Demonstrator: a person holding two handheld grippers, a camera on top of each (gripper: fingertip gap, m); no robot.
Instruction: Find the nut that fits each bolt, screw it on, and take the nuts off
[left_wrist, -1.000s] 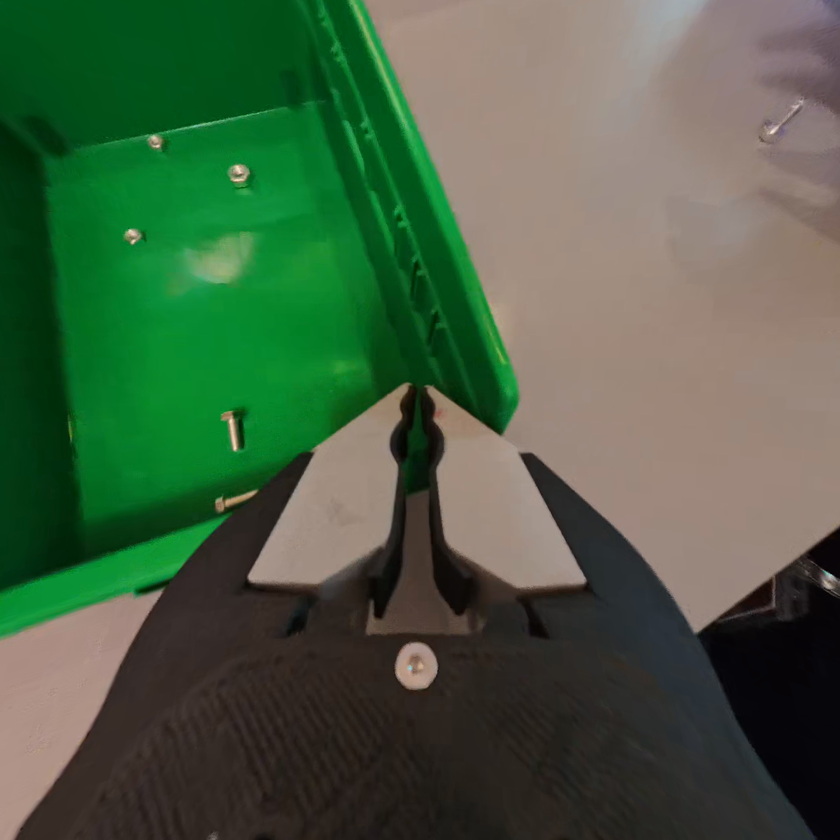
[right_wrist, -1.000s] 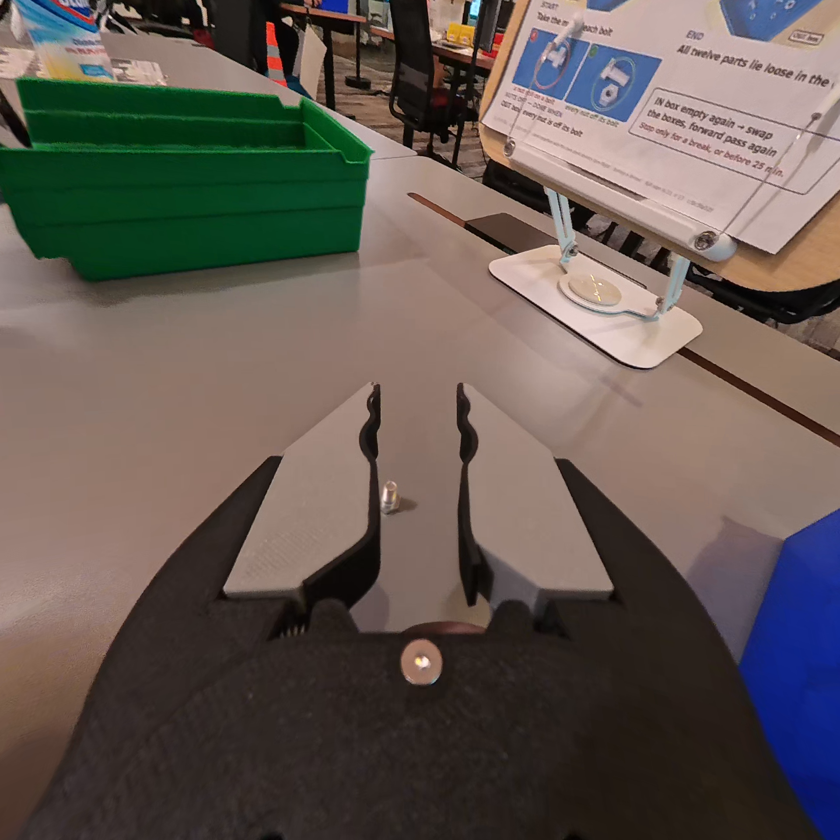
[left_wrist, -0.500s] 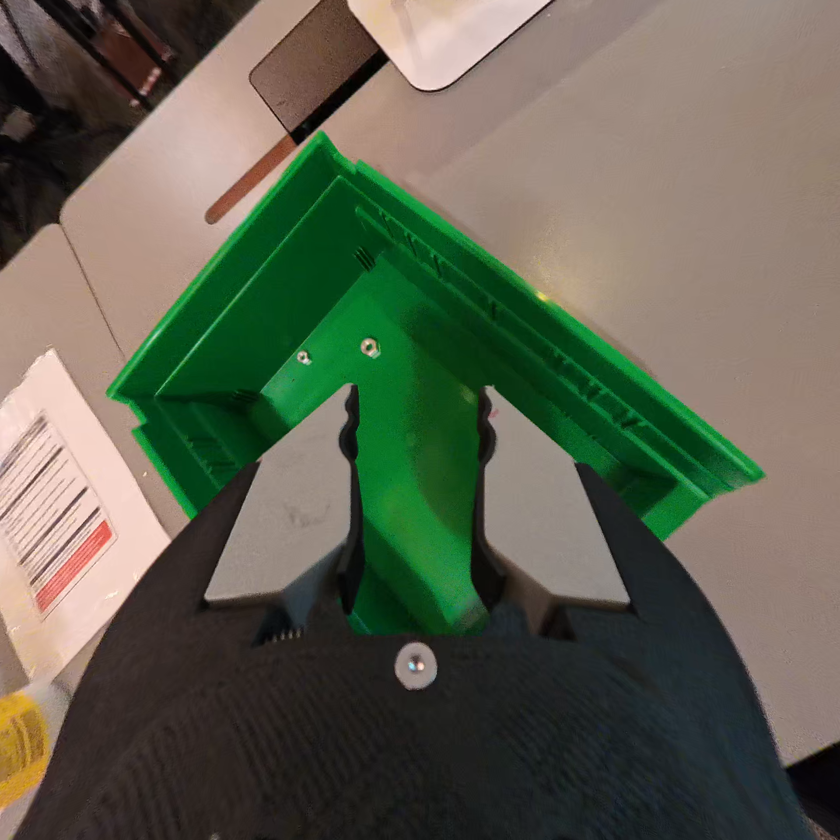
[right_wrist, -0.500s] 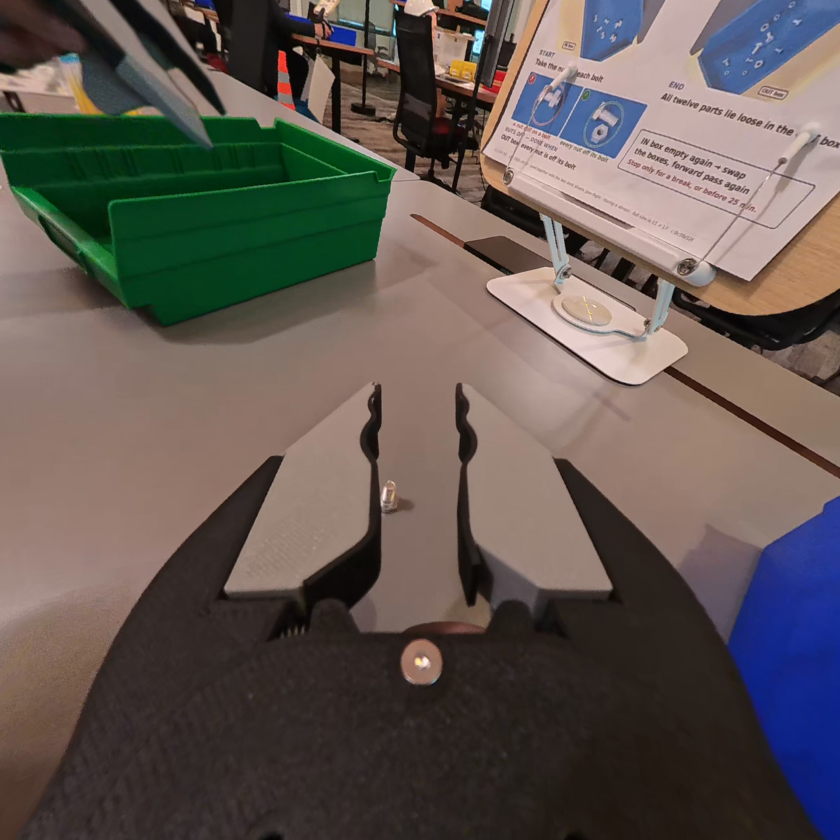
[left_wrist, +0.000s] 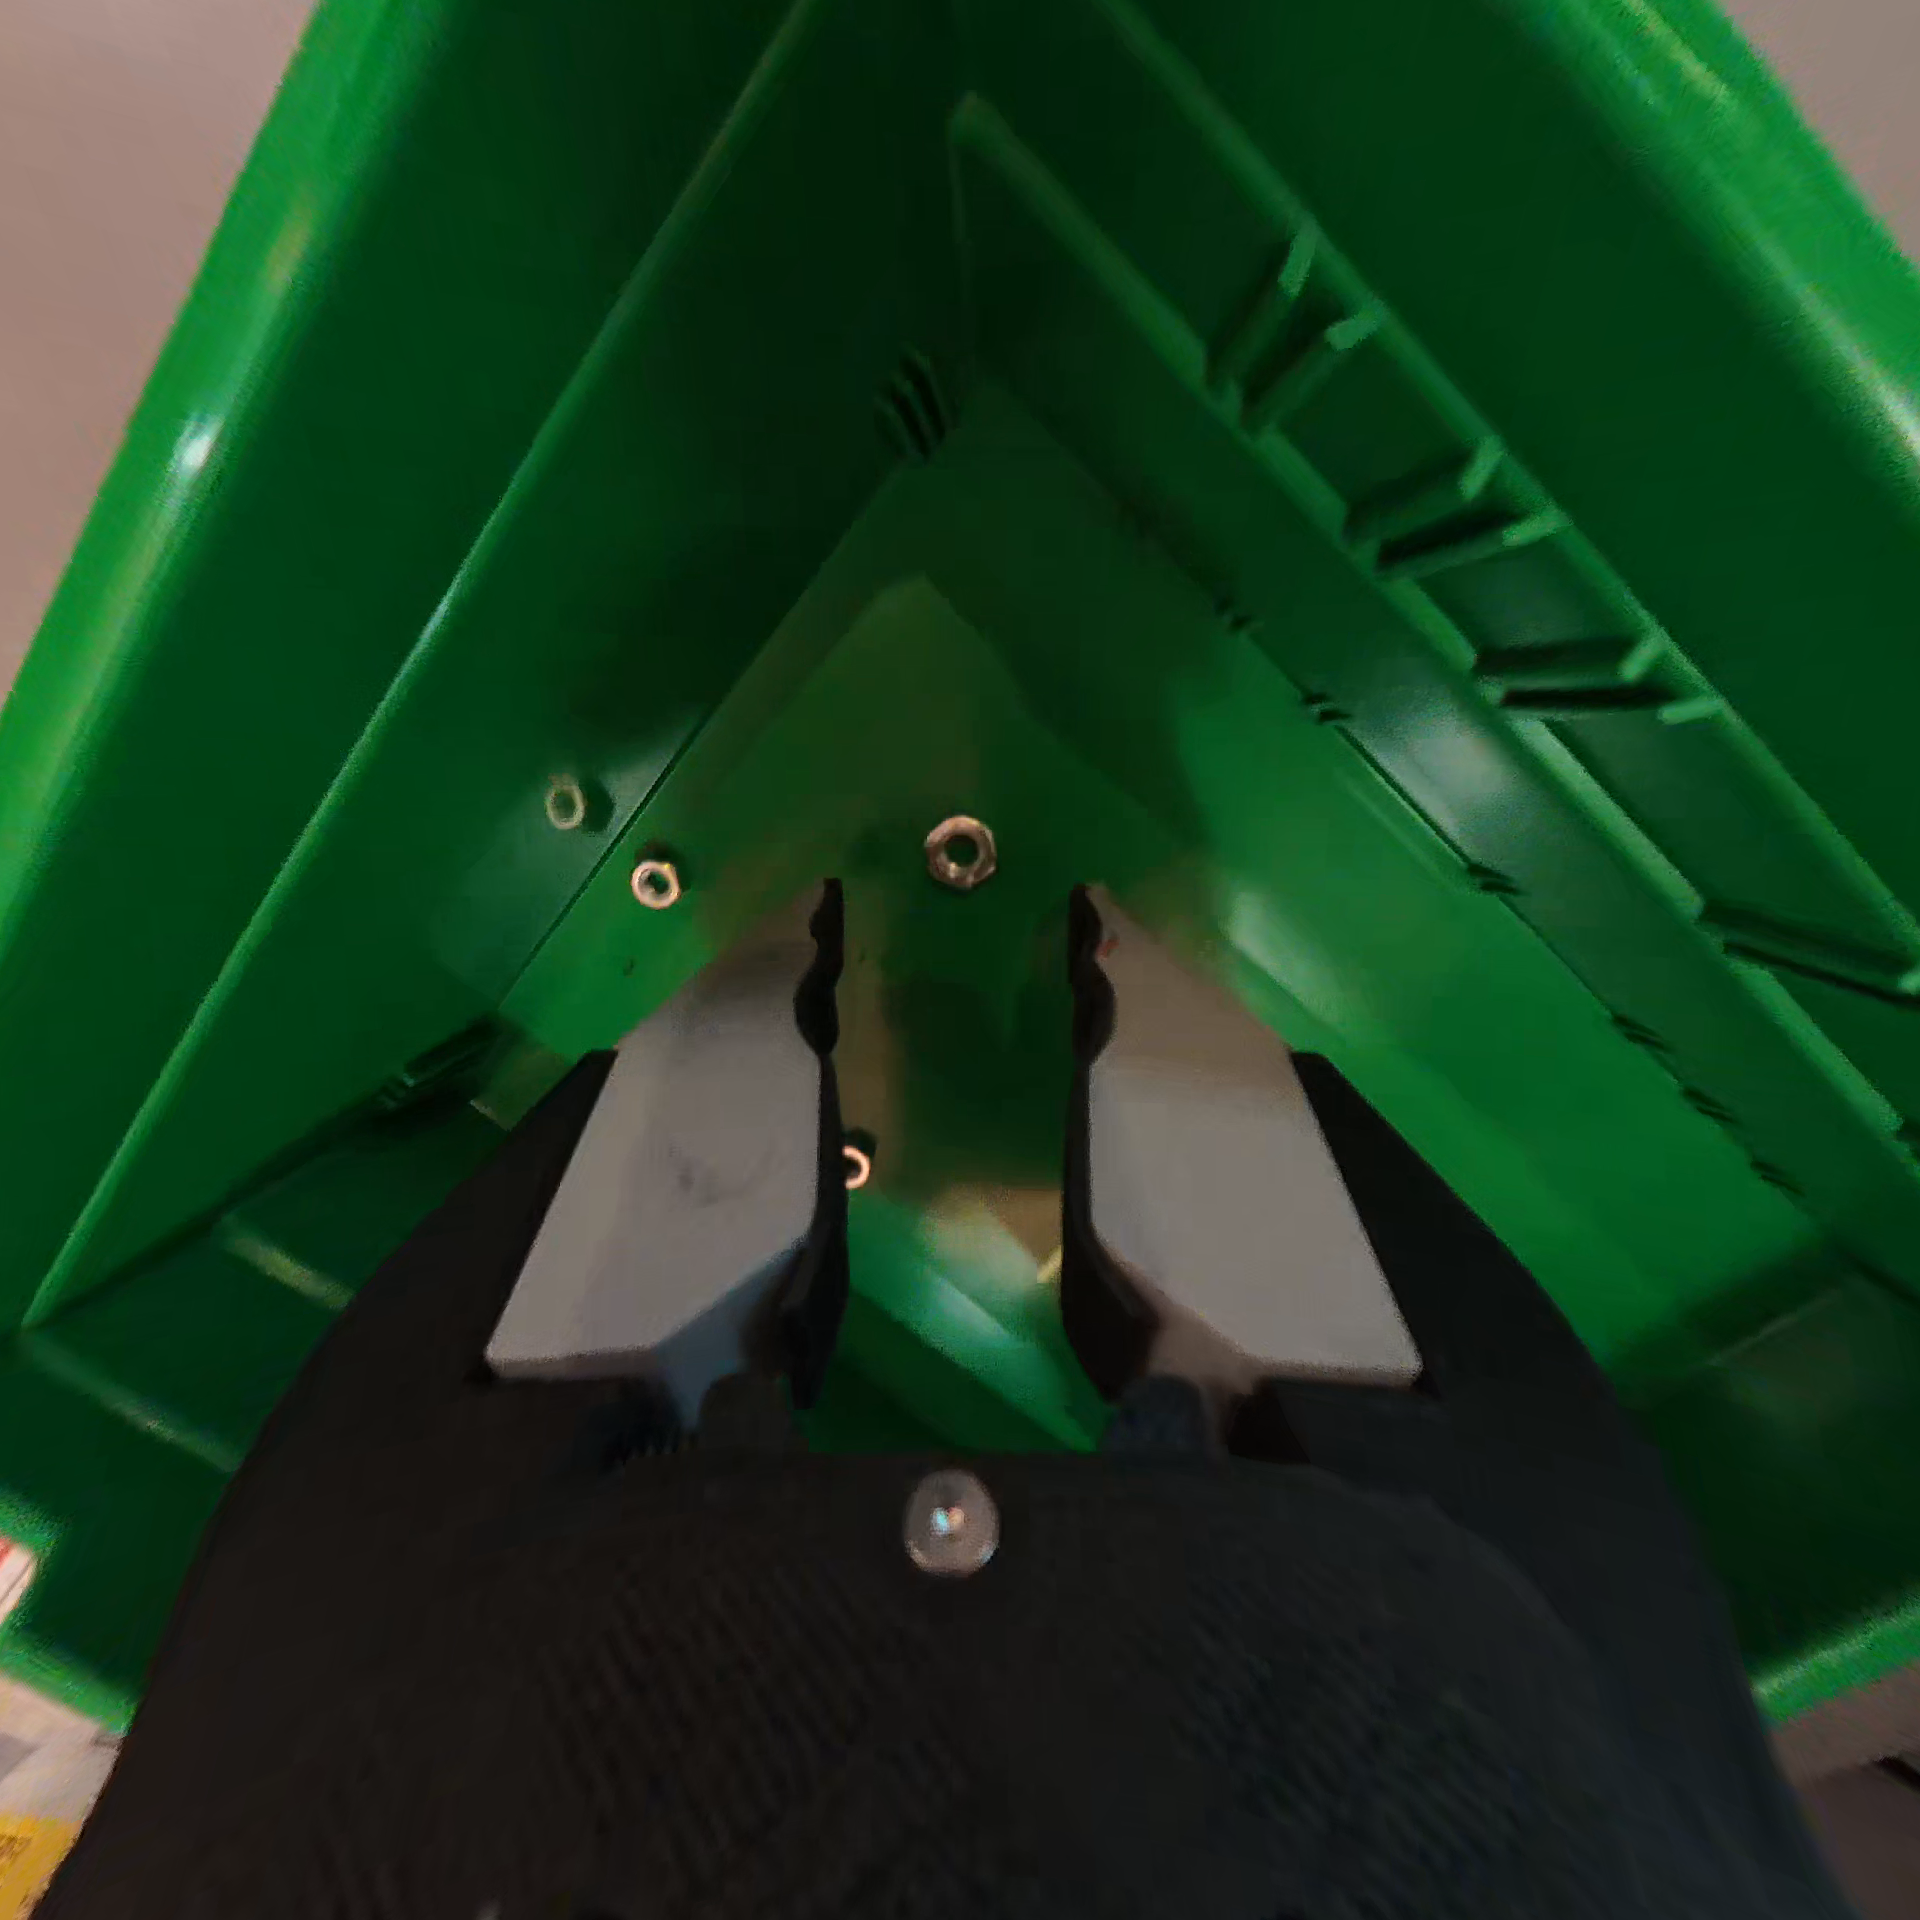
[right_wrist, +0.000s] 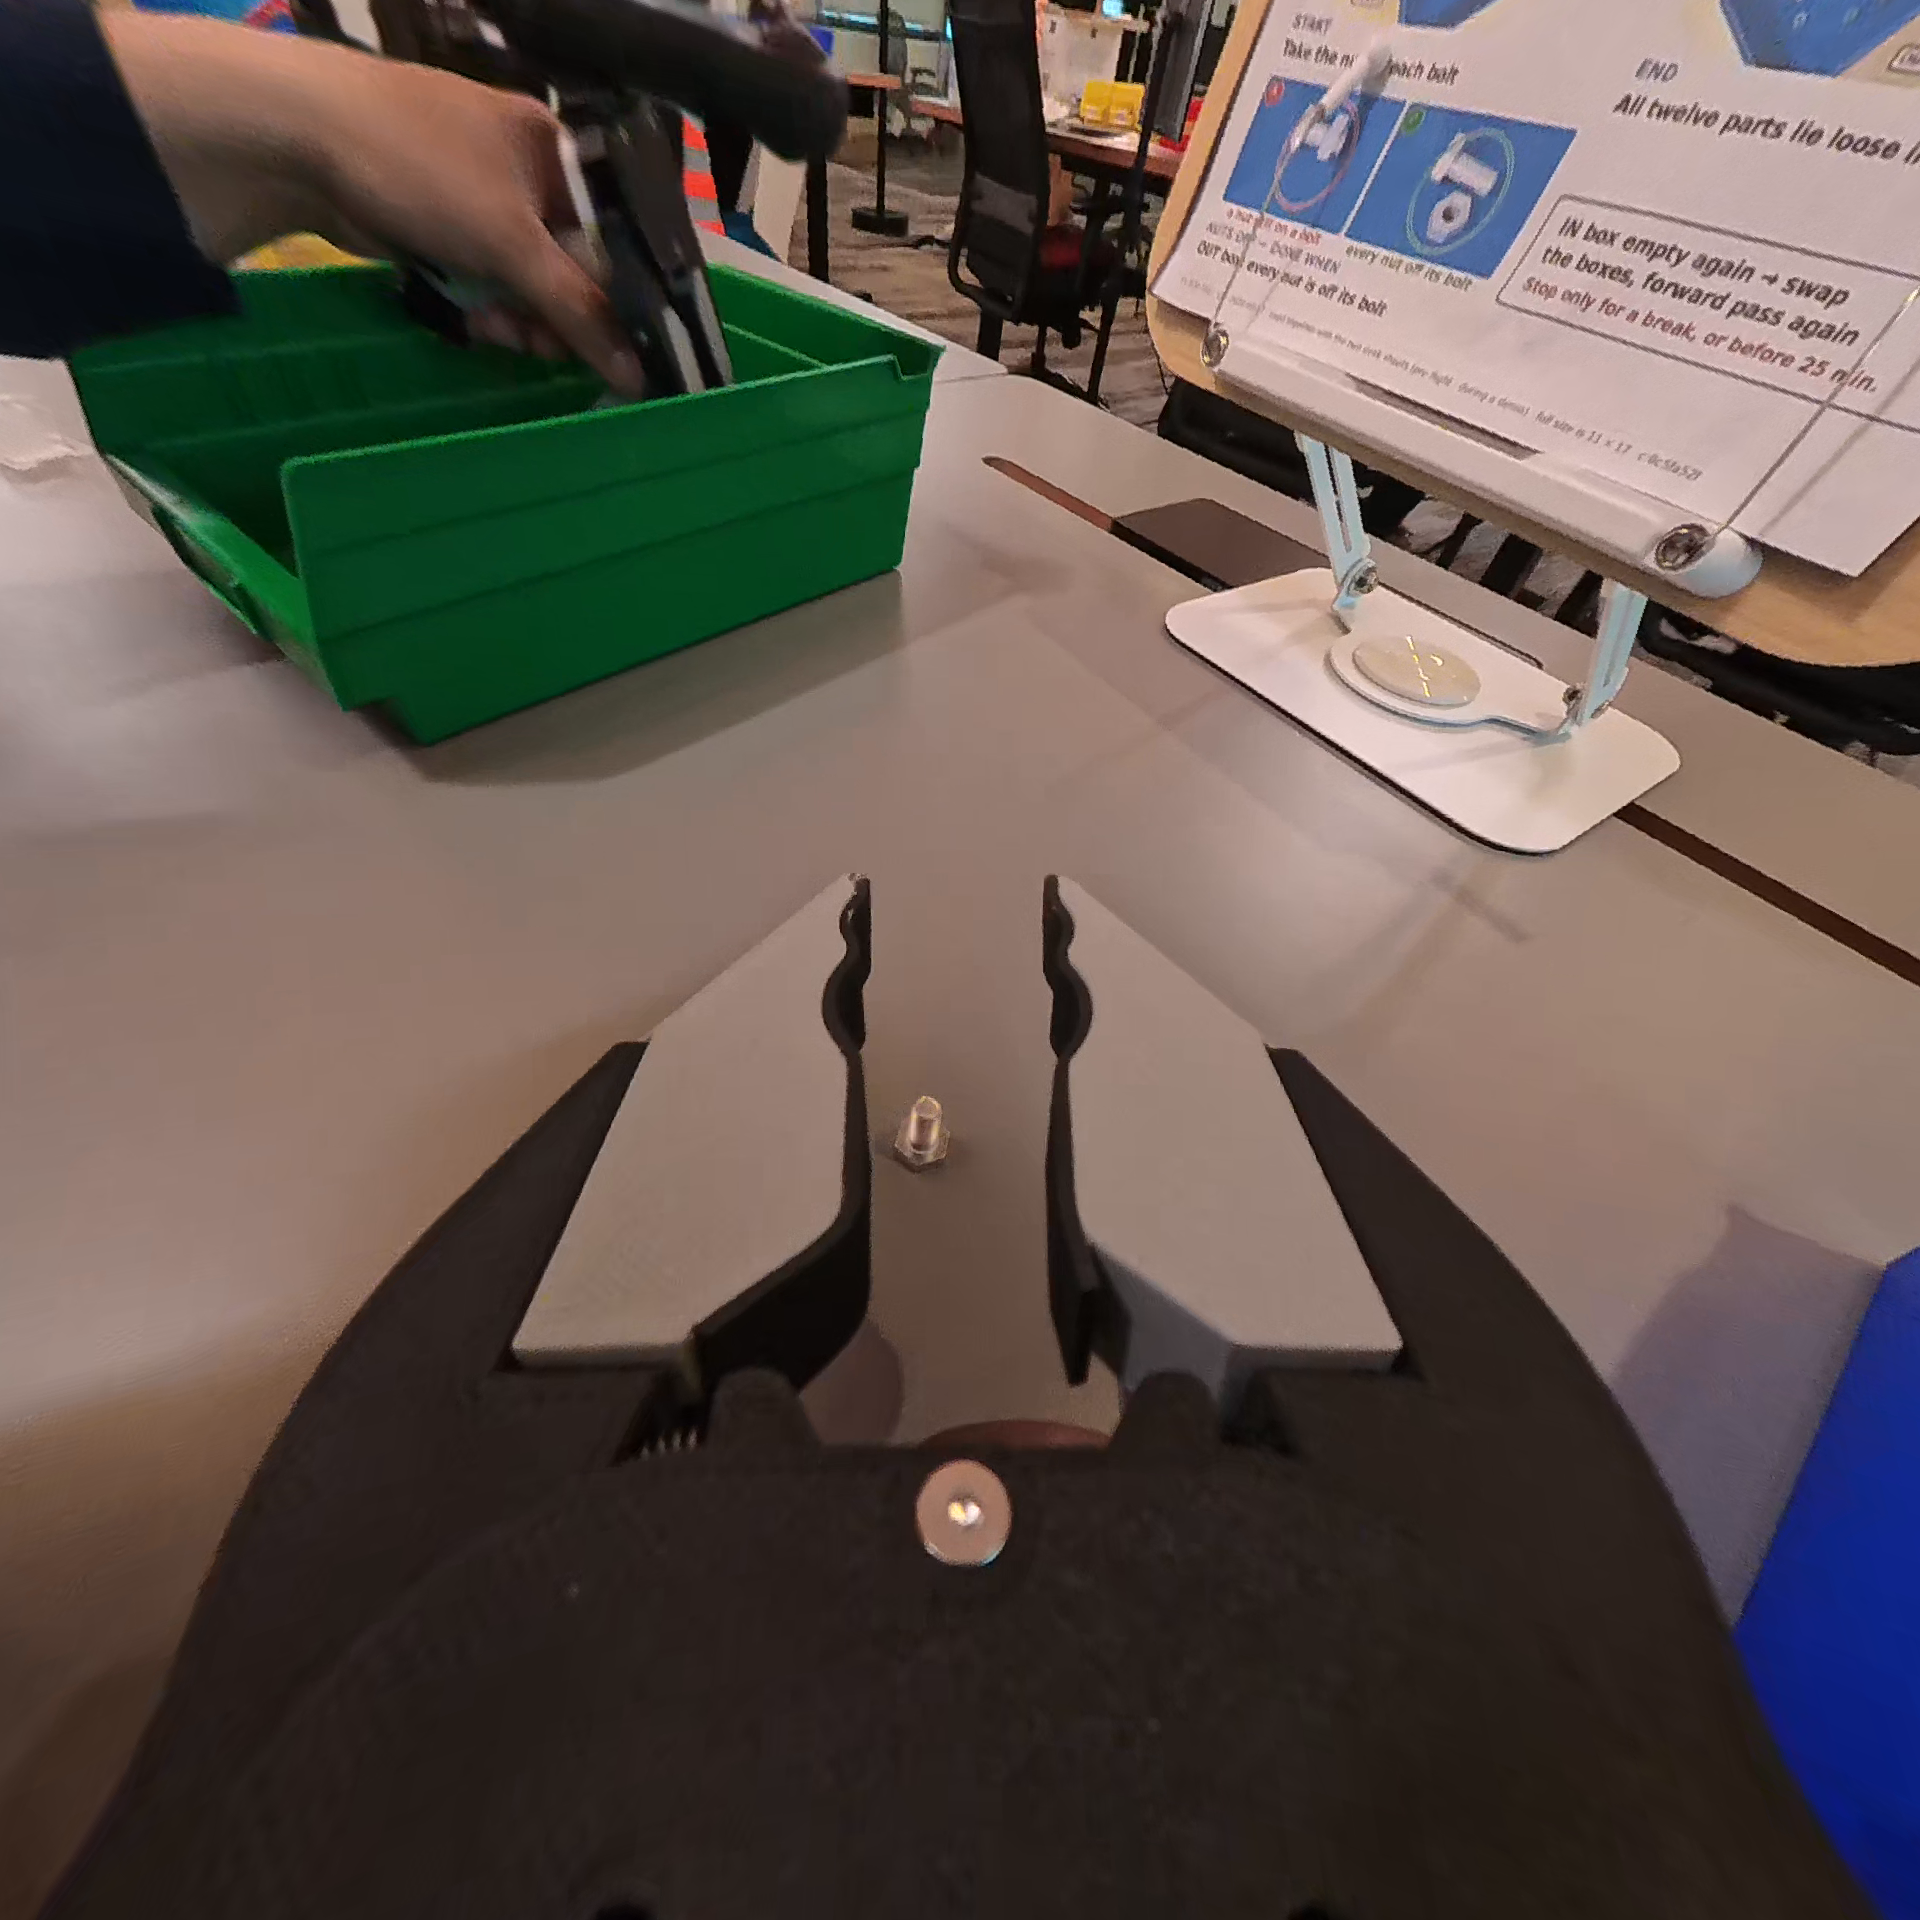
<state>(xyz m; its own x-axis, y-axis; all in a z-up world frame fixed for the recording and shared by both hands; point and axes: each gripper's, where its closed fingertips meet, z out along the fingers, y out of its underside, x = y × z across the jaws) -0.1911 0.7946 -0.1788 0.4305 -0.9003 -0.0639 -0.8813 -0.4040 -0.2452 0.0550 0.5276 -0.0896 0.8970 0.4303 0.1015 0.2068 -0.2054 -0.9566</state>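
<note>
Between right tool (right_wrist: 951, 899) fingers: upright bolt (right_wrist: 920, 1132) | left tool (left_wrist: 951, 909) parted, nut (left_wrist: 960, 851) ahead

Grey surface (right_wrist: 520, 935), matte, dark seam strip along far right. White document stand (right_wrist: 1423, 717) on flat base, tilted wooden board with printed instruction sheet (right_wrist: 1621, 239) clipped on. Dark flat rectangle (right_wrist: 1205, 535) beside base. Office chairs (right_wrist: 1018, 208) in blurred background.

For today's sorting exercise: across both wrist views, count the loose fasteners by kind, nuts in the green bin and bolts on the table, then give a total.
Nuts in the green bin: 3 (a fourth glint on its wall looks like a reflection)
Bolts on the table: 1
Total: 4
</note>
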